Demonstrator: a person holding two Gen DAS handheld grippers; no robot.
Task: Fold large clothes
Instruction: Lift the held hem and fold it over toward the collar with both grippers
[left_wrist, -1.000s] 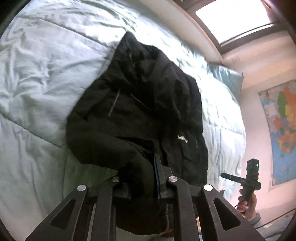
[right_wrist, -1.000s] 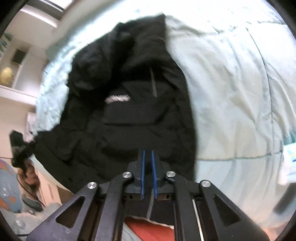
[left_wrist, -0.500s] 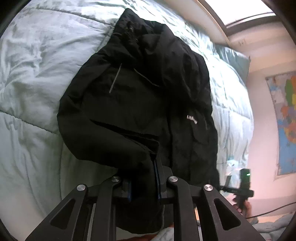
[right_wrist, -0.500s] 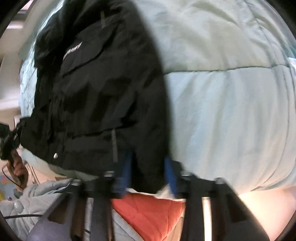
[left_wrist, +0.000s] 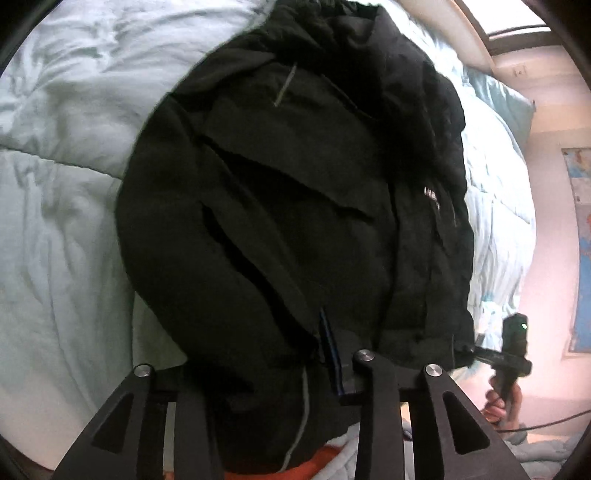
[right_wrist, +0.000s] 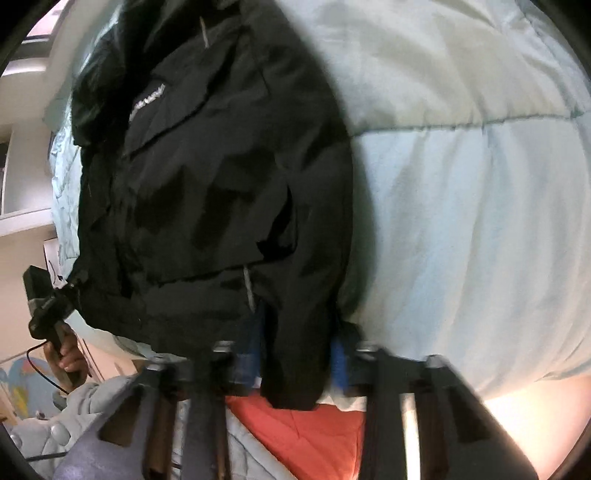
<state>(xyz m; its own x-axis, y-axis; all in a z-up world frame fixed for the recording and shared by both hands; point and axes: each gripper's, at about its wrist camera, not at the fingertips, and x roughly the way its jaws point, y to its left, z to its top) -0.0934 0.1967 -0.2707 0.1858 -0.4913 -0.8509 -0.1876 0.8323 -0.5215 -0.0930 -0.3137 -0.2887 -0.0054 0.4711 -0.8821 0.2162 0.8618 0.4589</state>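
The black jacket lies front up on the pale comforter. Its collar end points away from you and its hem spills over the near edge of the bed, above a patch of orange fabric.

You have one hem corner in each hand. Your left gripper is clamped on a thick bunch of hem that hides one of its pads. Its jaws have just eased slightly wider with the fabric between them, so that hold looks the looser of the two. Your right gripper has just been closing on the opposite corner, and the hem fills the gap between its blue pads.

The step in hand looks like securing the hem so the lower half can be folded up over the chest.

- Before you lift, squeeze the left side firmly. Padded shell fabric tends to slide, and a bunch that thick could slip out.
- Draw your hands apart just enough to pull the hem straight between them, so no slack sags in the middle.
- Raise both corners together and level, then carry them towards the collar.
- Lay the hem down squarely, near the white chest logo.
- Keep the sleeves tucked on top as you go. If one drags off to the side, the fold will probably come out lopsided.
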